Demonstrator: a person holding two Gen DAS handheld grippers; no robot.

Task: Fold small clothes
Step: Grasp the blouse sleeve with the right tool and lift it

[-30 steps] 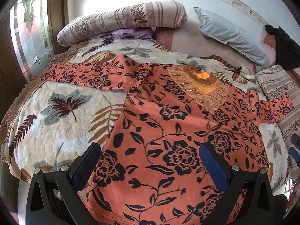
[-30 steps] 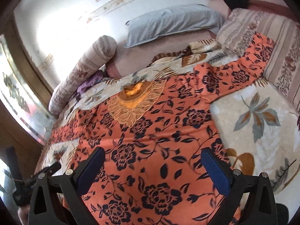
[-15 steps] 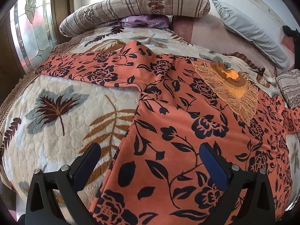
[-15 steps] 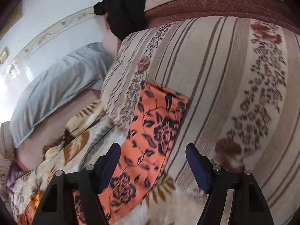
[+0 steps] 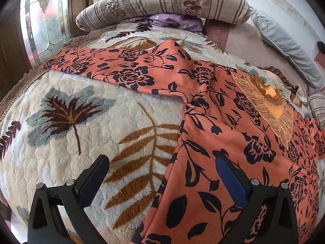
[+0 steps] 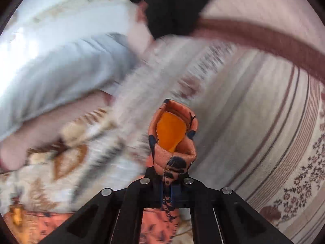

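Orange floral top (image 5: 213,126) lies spread across the leaf-print blanket (image 5: 81,122); our left gripper (image 5: 162,174) hangs jaws apart at six o'clock over its side edge, while our right gripper (image 6: 168,191) is clamped on the sleeve cuff (image 6: 172,134).

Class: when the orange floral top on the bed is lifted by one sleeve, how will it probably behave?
Probably floppy: the sleeve cuff curls limply above the shut right tongs. Likely light, since the orange floral top lies thin on the blanket. It will probably drag and crease.
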